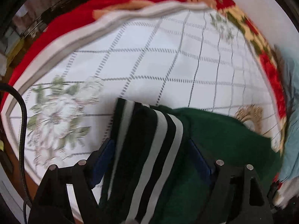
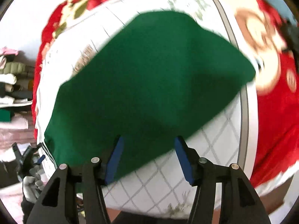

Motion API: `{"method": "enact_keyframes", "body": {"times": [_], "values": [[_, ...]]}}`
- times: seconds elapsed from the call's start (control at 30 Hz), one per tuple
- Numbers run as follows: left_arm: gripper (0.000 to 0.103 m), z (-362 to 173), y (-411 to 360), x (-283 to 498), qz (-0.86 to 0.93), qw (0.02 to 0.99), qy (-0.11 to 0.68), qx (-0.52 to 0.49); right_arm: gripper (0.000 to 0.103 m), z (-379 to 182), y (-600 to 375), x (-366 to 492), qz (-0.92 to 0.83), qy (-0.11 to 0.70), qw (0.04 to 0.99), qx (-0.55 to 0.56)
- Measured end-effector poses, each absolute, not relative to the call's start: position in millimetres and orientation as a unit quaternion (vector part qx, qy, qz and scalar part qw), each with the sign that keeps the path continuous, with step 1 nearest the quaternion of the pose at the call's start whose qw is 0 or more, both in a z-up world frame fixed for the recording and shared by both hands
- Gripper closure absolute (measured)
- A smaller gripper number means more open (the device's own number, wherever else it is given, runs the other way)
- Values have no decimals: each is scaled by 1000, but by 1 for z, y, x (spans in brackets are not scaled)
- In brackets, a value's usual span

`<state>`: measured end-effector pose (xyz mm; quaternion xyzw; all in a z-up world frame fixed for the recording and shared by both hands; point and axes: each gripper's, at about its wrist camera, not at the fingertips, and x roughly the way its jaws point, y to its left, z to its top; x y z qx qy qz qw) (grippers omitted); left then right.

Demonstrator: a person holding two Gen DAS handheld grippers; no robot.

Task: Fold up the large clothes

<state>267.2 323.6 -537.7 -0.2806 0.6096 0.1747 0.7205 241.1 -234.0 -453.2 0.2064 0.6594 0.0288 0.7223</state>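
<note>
Here, left tool: blue pads stand apart on either side of the green garment. The striped black-and-white band of that garment runs straight between the fingers and out past their tips. Whether the pads actually press the cloth, cannot tell; the band fills the gap between them.

Right tool: fingers spread wide, blue pads well apart. The green garment lies ahead of the tips and spreads away forward. Its near edge drapes over the left-hand pad and passes between the two. The right-hand pad sits just beside the cloth edge, over the white checked cover.

Beneath the garment: white cover with grey grid lines and faded flower prints. A red patterned blanket lies beyond it. Frames blurred. A pile of folded clothes lies far off to the right tool's left.
</note>
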Motion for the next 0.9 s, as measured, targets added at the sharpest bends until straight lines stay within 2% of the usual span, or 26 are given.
{"method": "enact_keyframes", "body": {"times": [0.07,0.1,0.13,0.2,0.23,0.4,0.5,0.57,0.6,0.77,0.9], "values": [[25,-550,313,278,182,727,614,-246,44,-448,-229,261,32,653,730,199],[39,-549,310,279,185,733,611,-235,44,-447,-223,271,34,651,732,197],[70,-546,305,283,182,741,607,-222,44,-444,-221,280,36,646,738,189],[90,-534,292,286,174,759,595,-199,44,-436,-210,298,41,638,749,175],[93,-519,286,284,174,772,581,-189,44,-433,-207,307,44,632,755,168],[93,-456,295,267,182,811,513,-213,44,-428,-209,347,45,621,770,142],[93,-494,322,265,213,776,542,-243,43,-432,-217,366,40,614,777,134],[93,-524,336,267,212,754,566,-258,21,-442,-223,385,35,621,773,127],[93,-530,337,269,208,753,568,-257,18,-448,-225,388,35,625,770,124],[93,-536,332,275,201,758,572,-242,17,-479,-207,441,64,638,766,49],[93,-537,333,276,200,756,571,-249,17,-504,-189,471,107,669,734,31]]}}
